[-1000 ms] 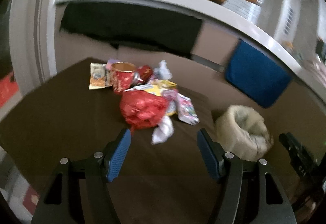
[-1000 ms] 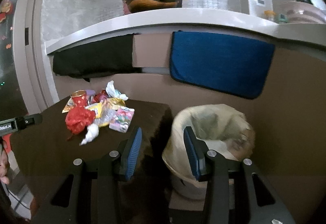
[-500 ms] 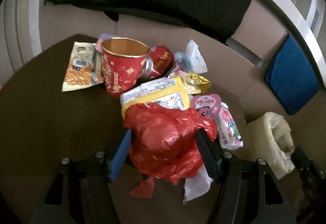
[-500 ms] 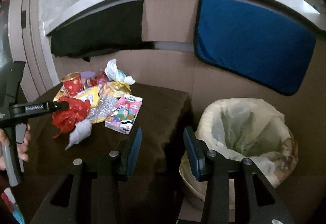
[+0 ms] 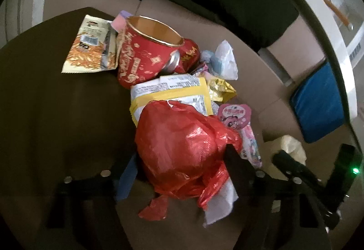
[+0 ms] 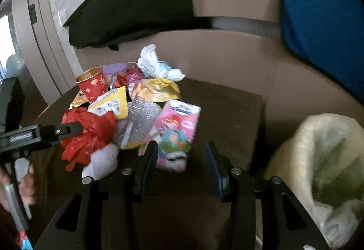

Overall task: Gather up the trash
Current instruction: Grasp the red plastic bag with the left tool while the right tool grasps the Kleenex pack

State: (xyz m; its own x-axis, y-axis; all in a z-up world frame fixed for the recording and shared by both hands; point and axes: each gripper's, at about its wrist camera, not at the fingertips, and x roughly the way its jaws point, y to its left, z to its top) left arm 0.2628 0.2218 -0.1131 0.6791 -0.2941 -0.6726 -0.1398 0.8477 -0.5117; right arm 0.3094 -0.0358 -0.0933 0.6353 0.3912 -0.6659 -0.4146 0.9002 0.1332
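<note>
A pile of trash lies on a dark brown table (image 5: 45, 113). A crumpled red plastic bag (image 5: 182, 149) sits at its front, and my left gripper (image 5: 179, 165) straddles it, with both fingers against its sides. The red bag (image 6: 88, 133) also shows in the right wrist view with the left gripper's finger on it. Behind the bag lie a yellow wrapper (image 5: 168, 93), a red paper cup (image 5: 143, 56) and a snack packet (image 5: 91, 49). My right gripper (image 6: 179, 161) is open and empty, just in front of a pink tissue pack (image 6: 177, 131).
A bin lined with a pale bag (image 6: 325, 170) stands to the right of the table. A black cloth (image 6: 127, 15) and a blue cloth (image 6: 323, 13) hang on the wall ledge behind. White crumpled tissue (image 6: 102, 163) lies by the red bag.
My left gripper has moved forward over the table and its fingers have closed in around the red bag. My right gripper has moved left from the bin toward the pink tissue pack.
</note>
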